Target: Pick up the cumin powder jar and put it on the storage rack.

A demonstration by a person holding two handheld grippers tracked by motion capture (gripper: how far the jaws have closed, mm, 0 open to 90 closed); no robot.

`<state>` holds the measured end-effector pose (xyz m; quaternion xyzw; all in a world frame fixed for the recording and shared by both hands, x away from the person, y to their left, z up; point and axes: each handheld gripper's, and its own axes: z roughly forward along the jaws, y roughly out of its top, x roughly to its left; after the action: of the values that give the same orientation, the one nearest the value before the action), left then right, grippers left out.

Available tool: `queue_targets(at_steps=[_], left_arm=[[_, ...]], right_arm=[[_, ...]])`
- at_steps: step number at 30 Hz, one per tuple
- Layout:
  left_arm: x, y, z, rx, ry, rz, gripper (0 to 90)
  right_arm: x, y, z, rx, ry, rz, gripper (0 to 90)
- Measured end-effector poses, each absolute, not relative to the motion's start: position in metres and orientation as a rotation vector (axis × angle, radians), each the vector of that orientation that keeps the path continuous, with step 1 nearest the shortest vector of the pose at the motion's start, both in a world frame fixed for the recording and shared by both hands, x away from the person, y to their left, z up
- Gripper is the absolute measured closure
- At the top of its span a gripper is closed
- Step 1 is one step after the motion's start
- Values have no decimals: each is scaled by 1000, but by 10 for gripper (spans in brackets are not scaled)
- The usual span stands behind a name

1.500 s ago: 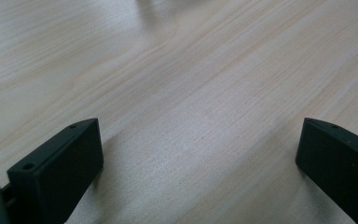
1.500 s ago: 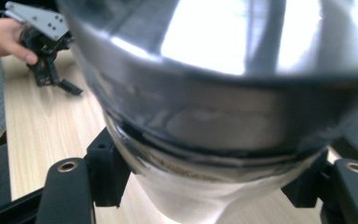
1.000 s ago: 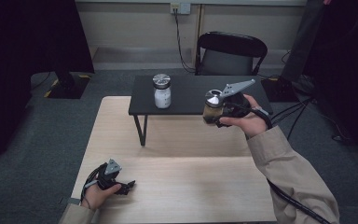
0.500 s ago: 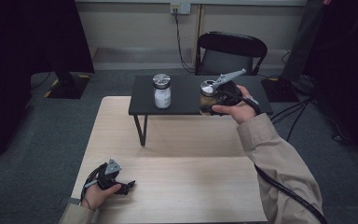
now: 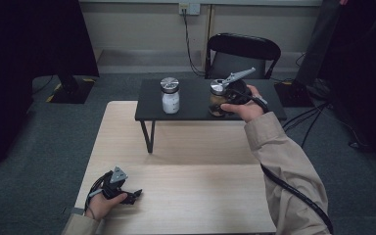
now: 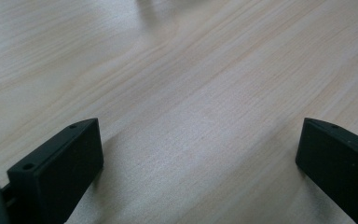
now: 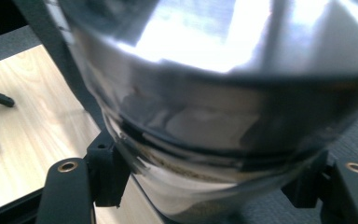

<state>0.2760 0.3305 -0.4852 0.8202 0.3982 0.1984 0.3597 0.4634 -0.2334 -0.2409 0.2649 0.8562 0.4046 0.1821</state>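
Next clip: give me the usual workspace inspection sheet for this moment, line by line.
Surface: light wooden table, with a low black shelf standing across its far end.
Job's things: white-filled jar with a metal lid, upright on the shelf; brown-filled jar with a metal lid, at the shelf, between the right gripper's jaws.
Clutter: nothing seen.
Grippers: right gripper shut on the brown-filled jar; left gripper open, jaws wide, low over bare wood.
Cables: black cable trailing under the right sleeve; more cables on the floor at right.
Surroundings: black chair behind the shelf, grey carpet, wall outlet.
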Motion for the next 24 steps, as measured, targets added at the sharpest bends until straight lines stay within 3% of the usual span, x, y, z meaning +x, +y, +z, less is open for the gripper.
queue_targets(at_steps=[24], left_arm=[[276,330,-485,2114,1027,512,0]], right_arm=[[478,-233,-243,798,2406,1135,309]])
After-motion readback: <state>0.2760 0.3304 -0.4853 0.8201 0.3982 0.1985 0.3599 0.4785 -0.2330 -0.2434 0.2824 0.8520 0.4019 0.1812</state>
